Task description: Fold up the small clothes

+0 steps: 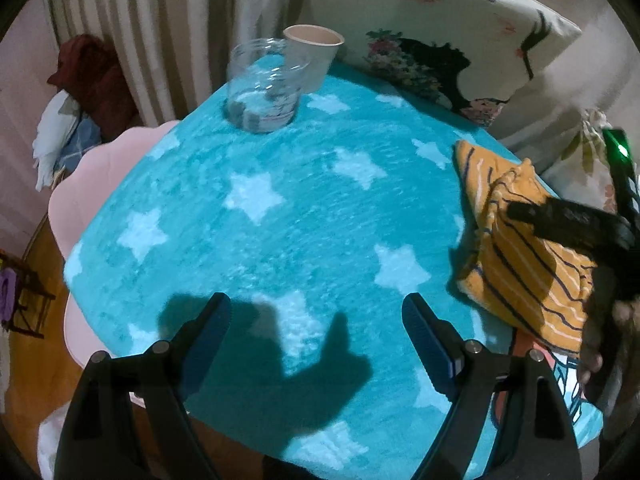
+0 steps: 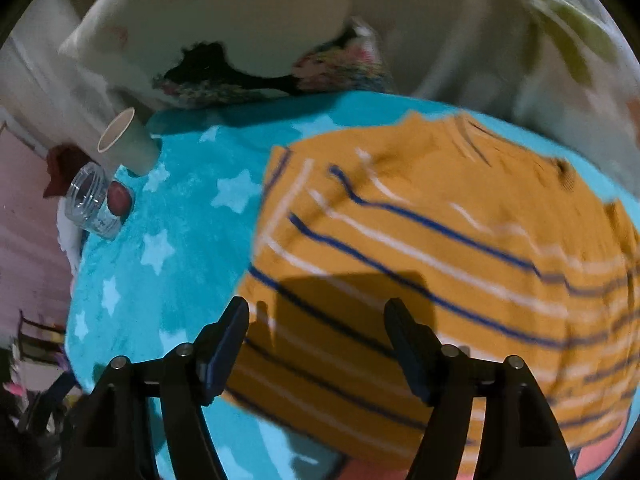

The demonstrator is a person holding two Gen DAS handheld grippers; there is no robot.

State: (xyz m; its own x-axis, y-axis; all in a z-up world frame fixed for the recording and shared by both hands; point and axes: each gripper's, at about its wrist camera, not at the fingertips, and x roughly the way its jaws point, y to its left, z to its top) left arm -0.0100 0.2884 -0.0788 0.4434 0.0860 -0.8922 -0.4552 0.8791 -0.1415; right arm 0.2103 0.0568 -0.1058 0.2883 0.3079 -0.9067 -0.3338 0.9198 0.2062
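Two grippers in play, both with jaws spread wide and nothing between them. Left gripper [image 1: 316,320] hovering low in the frame over bare turquoise star-patterned blanket [image 1: 280,208] on the table, throwing a dark shadow onto the pile beneath. Right gripper [image 2: 316,324] hanging above the near edge of the orange striped garment [image 2: 420,240], jaws apart, whether touching the cloth impossible to tell through the blur. Seen from the left wrist, same orange striped garment [image 1: 520,264] bunched and partly folded at the right edge of the frame, with the right gripper [image 1: 560,220] reaching in dark across its top. Peeking out from under the garment at lower right, another piece of cloth with an orange and white print [image 1: 560,364]. Up at the far side of the blanket, clear plastic jar [image 1: 264,88] standing upright, pink paper cup [image 1: 314,56] just behind it. Floral pillow [image 1: 440,32] filling the upper right.
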